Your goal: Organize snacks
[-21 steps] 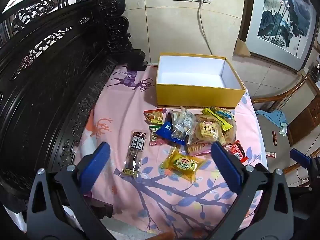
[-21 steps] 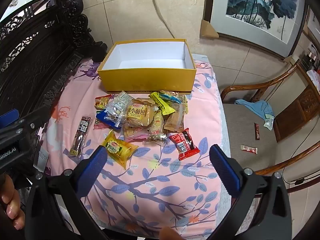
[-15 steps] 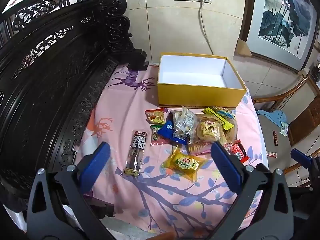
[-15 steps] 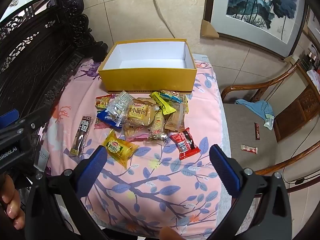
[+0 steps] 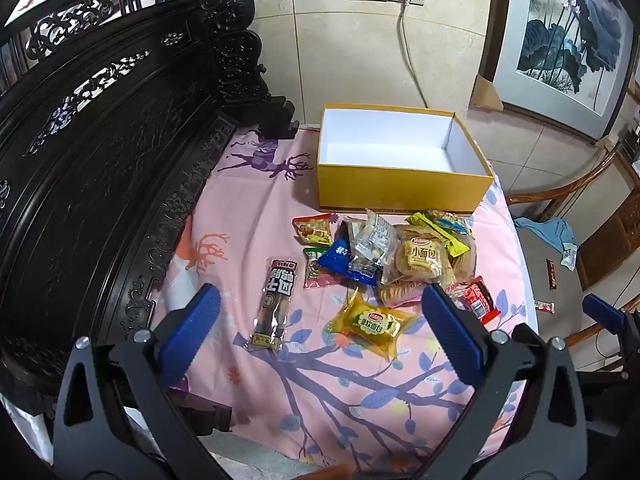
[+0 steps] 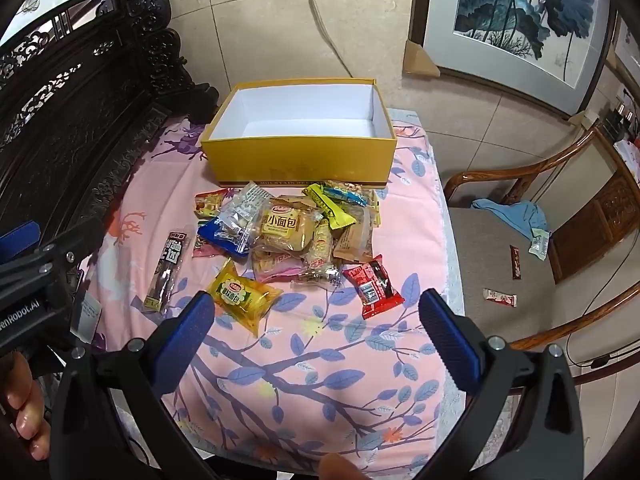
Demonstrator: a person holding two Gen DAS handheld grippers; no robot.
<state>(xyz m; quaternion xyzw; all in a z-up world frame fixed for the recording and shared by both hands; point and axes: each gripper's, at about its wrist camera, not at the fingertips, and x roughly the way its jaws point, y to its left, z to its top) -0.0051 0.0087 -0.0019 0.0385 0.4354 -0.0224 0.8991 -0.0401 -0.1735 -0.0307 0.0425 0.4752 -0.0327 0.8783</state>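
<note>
snacks (image 6: 296,236) in shiny wrappers piled w/ overlap by yellow box (image 6: 300,160).

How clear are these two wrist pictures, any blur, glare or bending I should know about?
Left wrist view: sharp, evenly lit, dark vignette at the corners; fisheye bows the carved wooden bench and the wall tile lines. Right wrist view: equally sharp, the yellow box crisp; the framed painting curves near the edge, mild sheen on the snack wrappers. No motion blur in either.
</note>
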